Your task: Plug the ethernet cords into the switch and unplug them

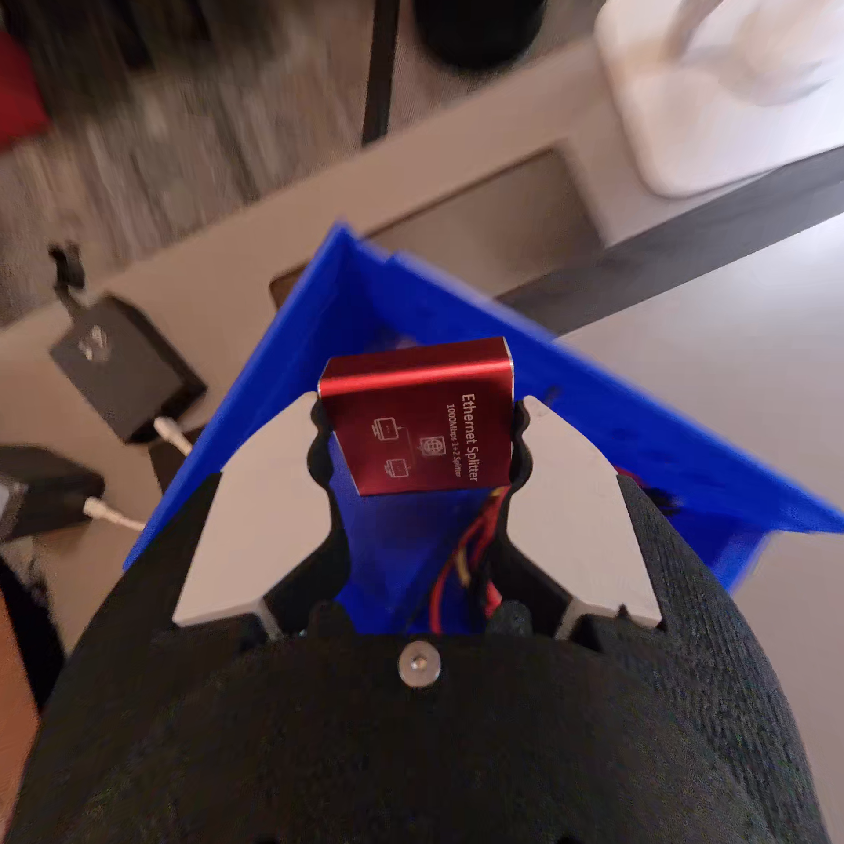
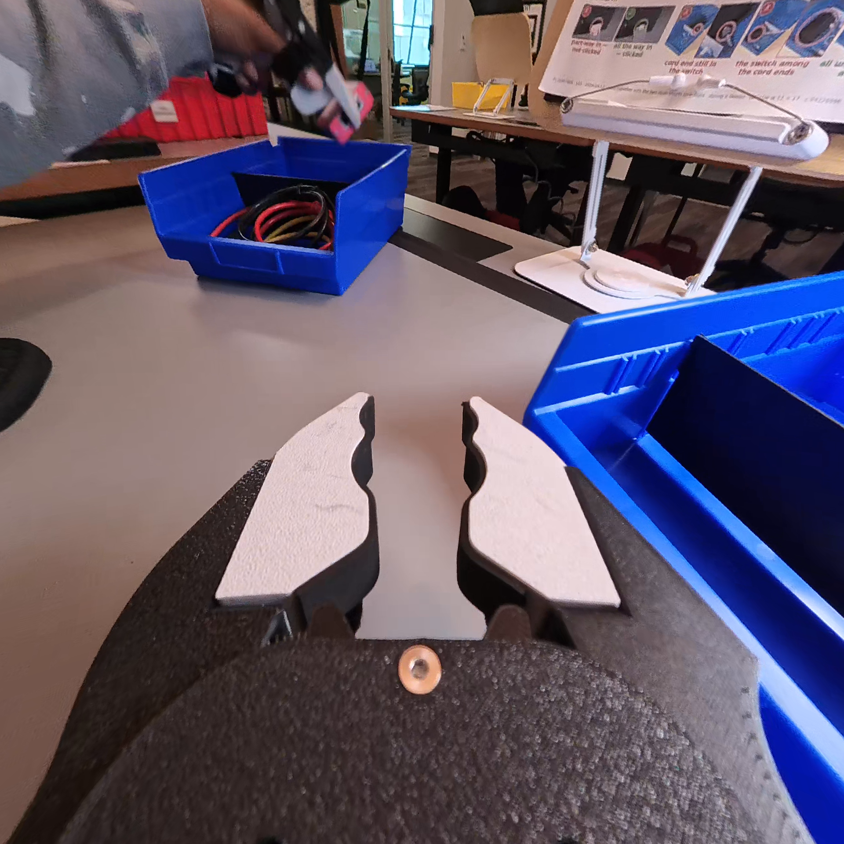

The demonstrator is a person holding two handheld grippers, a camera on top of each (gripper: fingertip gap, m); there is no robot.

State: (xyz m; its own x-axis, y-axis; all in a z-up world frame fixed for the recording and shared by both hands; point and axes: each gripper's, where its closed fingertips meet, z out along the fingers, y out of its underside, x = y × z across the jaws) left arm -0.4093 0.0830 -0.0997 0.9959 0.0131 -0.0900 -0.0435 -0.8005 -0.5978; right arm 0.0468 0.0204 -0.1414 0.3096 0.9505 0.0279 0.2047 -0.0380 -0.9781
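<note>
Left gripper (image 1: 418,438) fingers clamp the small red metal switch (image 1: 420,420), lifted above the blue plastic bin (image 2: 274,219) of coiled ethernet cords (image 2: 283,219), likely freeing it for plugging. Right gripper (image 2: 418,438) waits over the grey surface (image 2: 228,365), fingers apart and empty.

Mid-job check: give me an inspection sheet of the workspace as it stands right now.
Surface: grey table, mostly bare.
Job's things: red switch held above the far blue bin; no cord plugged in that I can see.
Clutter: near blue bin at right, visible part looks empty; white document stand.
Grippers: left gripper shut on the switch; right gripper open, empty, low over the table.
Cables: red, black and yellow cords coiled in the far bin.
Surroundings: other tables, black power adapters with white leads.
</note>
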